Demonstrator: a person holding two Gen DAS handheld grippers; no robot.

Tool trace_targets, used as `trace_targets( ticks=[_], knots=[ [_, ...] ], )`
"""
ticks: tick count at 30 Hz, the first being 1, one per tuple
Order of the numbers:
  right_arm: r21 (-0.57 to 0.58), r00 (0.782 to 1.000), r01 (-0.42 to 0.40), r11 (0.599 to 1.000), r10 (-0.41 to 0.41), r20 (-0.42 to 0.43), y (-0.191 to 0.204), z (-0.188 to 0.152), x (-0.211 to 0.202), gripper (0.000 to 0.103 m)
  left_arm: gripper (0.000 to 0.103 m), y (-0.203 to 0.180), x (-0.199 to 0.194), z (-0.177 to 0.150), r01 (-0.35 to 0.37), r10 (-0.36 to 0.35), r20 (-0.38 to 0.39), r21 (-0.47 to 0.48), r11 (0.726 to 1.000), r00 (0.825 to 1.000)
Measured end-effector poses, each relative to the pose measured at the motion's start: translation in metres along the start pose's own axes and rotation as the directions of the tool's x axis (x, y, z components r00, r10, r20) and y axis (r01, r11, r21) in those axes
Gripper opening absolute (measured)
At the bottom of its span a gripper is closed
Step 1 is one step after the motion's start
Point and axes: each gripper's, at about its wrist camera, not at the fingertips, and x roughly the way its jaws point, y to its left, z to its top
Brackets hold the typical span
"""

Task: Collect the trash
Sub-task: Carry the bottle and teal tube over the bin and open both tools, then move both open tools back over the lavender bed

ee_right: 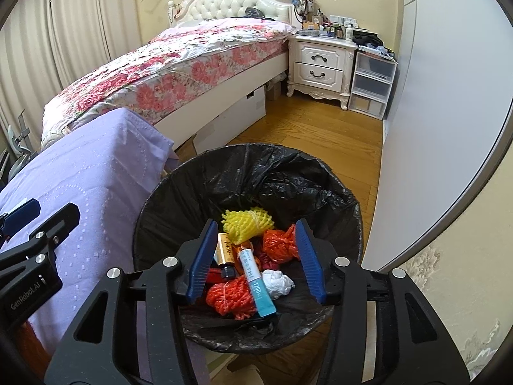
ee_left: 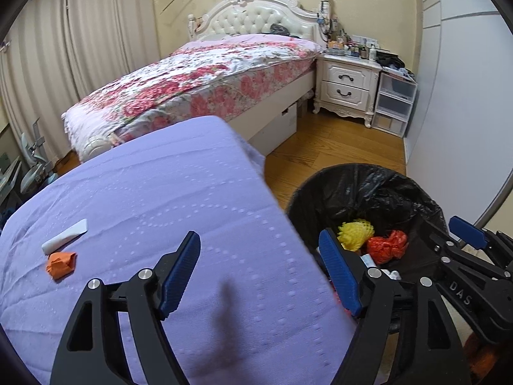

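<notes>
Purple quilted cloth [ee_left: 166, 199] is covering the table, and two scraps are lying on it at the far left of the left wrist view: a crumpled orange paper [ee_left: 61, 264] and, just beyond and touching it or nearly so, a white wrapper [ee_left: 65, 235] whose long axis is running from near-left to far-right. Both jaws of the left gripper [ee_left: 259, 276] are standing wide apart and holding nothing, and the scraps are sitting ahead and to its left. Wide and empty too, the right gripper [ee_right: 253, 260] is hovering over the black-lined bin [ee_right: 192, 199], where yellow foam netting [ee_right: 247, 224], orange bags and a blue tube [ee_right: 258, 284] are already lying. Judging by position, the left gripper is nearer the scraps and should be swinging leftward.
</notes>
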Motion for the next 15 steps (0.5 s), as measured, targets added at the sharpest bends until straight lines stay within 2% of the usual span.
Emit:
trace_targets(
  ticks=[7,15],
  knots=[
    [-0.036,0.999,-0.045,0.998,0.045,0.003,0.028,-0.002,-0.008,0.052,0.074,0.04,-0.006,-0.009,-0.064,0.063,-0.015,-0.065,0.996,0.998],
    [-0.127,0.993,-0.118,0.985,0.117,-0.012,0.085,-0.008,-0.013,0.052,0.074,0.09,-0.017,-0.028,-0.166,0.163,-0.031,-0.123,0.978,0.986]
  ],
)
